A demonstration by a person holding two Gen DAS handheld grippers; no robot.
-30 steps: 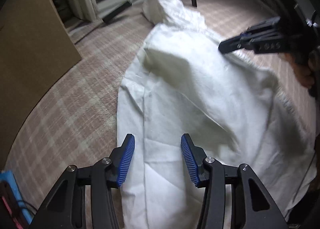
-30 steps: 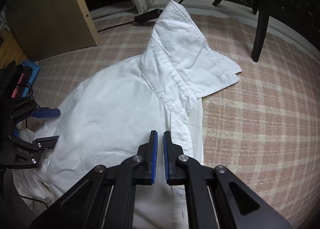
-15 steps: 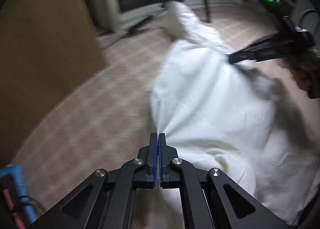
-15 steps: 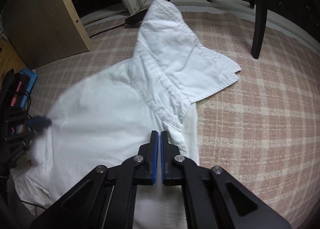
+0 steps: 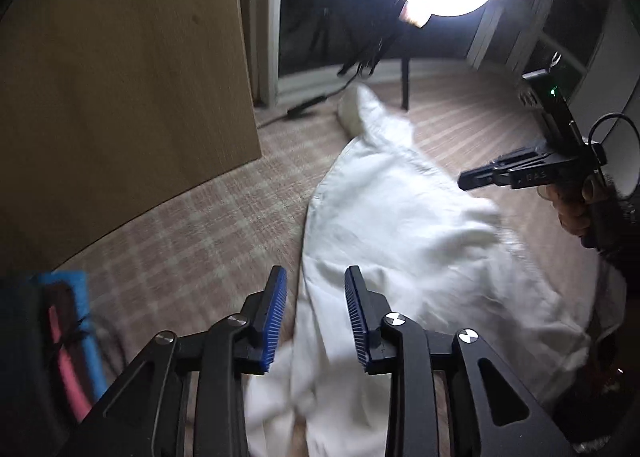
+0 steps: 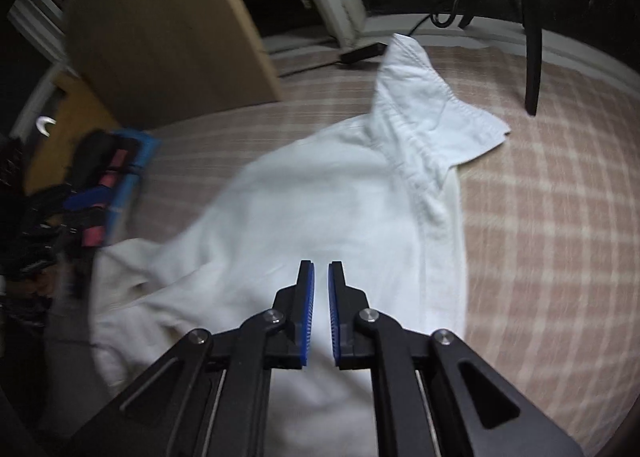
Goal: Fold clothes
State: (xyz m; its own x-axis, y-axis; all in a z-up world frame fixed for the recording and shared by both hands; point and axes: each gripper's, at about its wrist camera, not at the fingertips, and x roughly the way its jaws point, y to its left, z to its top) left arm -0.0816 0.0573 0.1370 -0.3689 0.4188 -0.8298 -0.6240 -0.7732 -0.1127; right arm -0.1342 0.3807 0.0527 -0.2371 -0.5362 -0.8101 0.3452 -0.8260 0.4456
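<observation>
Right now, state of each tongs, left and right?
Left tongs: open, holding nothing, over the white shirt edge.
Right tongs: slightly open, holding nothing, above the shirt.

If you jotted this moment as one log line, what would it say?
task: fold clothes | white shirt lying on plaid surface | left gripper open, empty | right gripper slightly open, empty

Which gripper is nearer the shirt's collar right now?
Right. The right gripper hangs over the white shirt just below the collar; the left gripper is at the shirt's opposite, lower edge.
</observation>
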